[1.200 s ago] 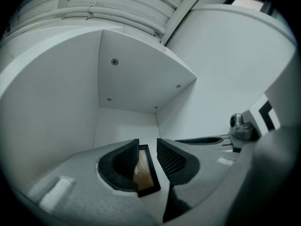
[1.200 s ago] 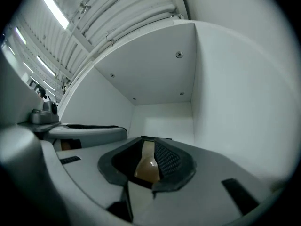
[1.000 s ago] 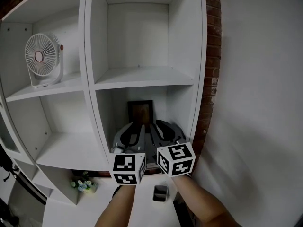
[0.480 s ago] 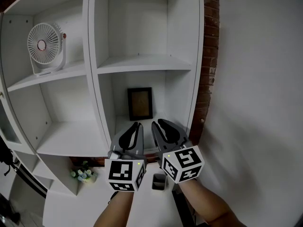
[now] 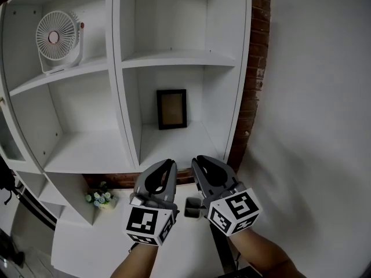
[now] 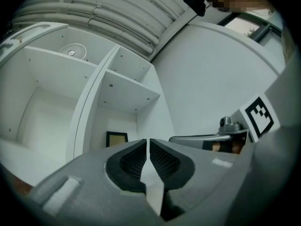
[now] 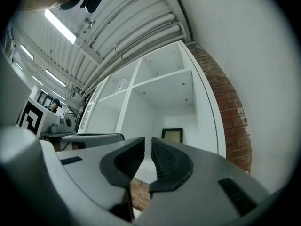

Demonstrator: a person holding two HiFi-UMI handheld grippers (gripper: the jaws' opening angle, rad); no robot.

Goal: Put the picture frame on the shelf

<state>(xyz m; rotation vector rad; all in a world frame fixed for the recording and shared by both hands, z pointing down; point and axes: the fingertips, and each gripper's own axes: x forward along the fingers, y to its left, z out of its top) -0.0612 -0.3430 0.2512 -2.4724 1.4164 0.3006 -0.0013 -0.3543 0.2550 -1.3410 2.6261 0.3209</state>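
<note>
The dark picture frame [image 5: 171,109] stands upright against the back wall of the shelf unit's lower right compartment [image 5: 174,146], with nothing touching it. It also shows far off in the left gripper view [image 6: 116,139] and the right gripper view [image 7: 172,135]. My left gripper [image 5: 168,163] hangs in front of and below that compartment. Its jaws have just been closing and are shut with nothing between them [image 6: 147,141]. My right gripper [image 5: 199,160] is beside it. Its jaws have just been closing too, and a narrow empty gap is left between them [image 7: 148,139].
A small white fan [image 5: 57,39] stands on the upper left shelf. A brick column [image 5: 255,68] and a white wall border the unit on the right. Below the grippers, a white surface holds a small dark container [image 5: 193,207] and a little flower bunch [image 5: 99,198].
Both grippers have pulled back out of the lower right compartment, toward me and lower in the view. The frame stays standing at the back of the shelf, fully uncovered.
</note>
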